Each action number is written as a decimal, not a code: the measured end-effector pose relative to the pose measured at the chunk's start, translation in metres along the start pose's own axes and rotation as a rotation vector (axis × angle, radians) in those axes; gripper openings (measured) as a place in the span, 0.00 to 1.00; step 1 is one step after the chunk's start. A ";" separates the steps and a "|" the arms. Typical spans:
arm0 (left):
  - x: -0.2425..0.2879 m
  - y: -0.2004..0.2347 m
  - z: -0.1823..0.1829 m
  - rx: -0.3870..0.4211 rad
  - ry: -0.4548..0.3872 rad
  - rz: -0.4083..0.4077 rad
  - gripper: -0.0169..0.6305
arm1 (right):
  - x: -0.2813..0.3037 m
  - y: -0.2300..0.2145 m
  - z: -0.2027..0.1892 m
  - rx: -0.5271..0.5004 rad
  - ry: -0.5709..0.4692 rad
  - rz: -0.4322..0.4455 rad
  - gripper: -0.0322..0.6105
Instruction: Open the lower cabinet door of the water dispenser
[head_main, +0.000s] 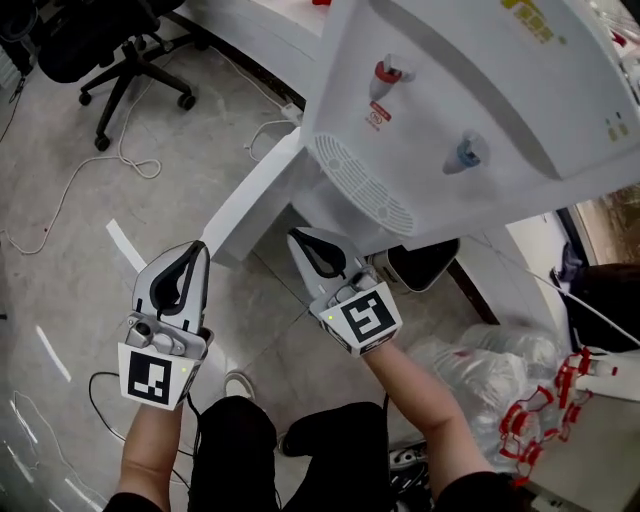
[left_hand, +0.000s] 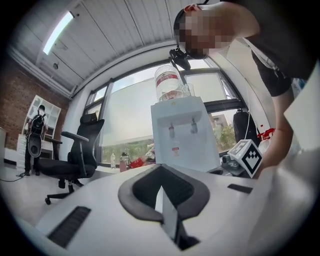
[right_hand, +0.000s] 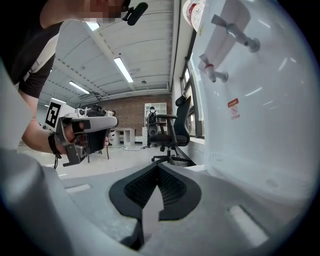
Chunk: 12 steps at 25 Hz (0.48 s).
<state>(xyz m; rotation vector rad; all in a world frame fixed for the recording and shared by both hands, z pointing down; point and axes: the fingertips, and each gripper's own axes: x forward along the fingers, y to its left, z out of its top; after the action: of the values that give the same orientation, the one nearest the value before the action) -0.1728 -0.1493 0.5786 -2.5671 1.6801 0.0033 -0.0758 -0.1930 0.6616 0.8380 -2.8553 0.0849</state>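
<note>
The white water dispenser (head_main: 480, 90) fills the head view's upper right, with its red tap (head_main: 388, 72) and blue tap (head_main: 466, 152) above a drip grille. A white lower door panel (head_main: 262, 195) juts out from its base toward the lower left and stands swung open. My left gripper (head_main: 200, 247) hovers just left of the panel's outer end, shut and empty. My right gripper (head_main: 295, 236) is close to the panel's other side, also shut with nothing in it. In the left gripper view the jaws (left_hand: 160, 166) meet, with the dispenser (left_hand: 182, 130) straight ahead. In the right gripper view the jaws (right_hand: 157, 165) are closed beside the dispenser's front (right_hand: 260, 100).
A black office chair (head_main: 110, 50) stands at the upper left, with loose cables (head_main: 100, 170) trailing over the tiled floor. A clear bag of red-capped bottles (head_main: 500, 390) lies at the lower right. A dark object (head_main: 420, 265) sits under the dispenser's edge. My shoe (head_main: 237, 383) is below the grippers.
</note>
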 end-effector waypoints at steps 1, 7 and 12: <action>0.005 -0.005 0.009 -0.006 0.000 -0.015 0.04 | -0.008 -0.004 0.009 0.007 0.003 -0.018 0.06; 0.022 -0.037 0.058 -0.051 0.019 -0.094 0.04 | -0.047 -0.021 0.057 0.029 0.023 -0.106 0.06; 0.020 -0.039 0.097 -0.076 0.044 -0.093 0.04 | -0.071 -0.027 0.097 0.060 0.027 -0.170 0.06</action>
<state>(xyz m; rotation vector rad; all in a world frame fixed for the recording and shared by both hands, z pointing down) -0.1253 -0.1465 0.4837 -2.7179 1.6038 0.0064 -0.0164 -0.1877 0.5543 1.0786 -2.7564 0.1600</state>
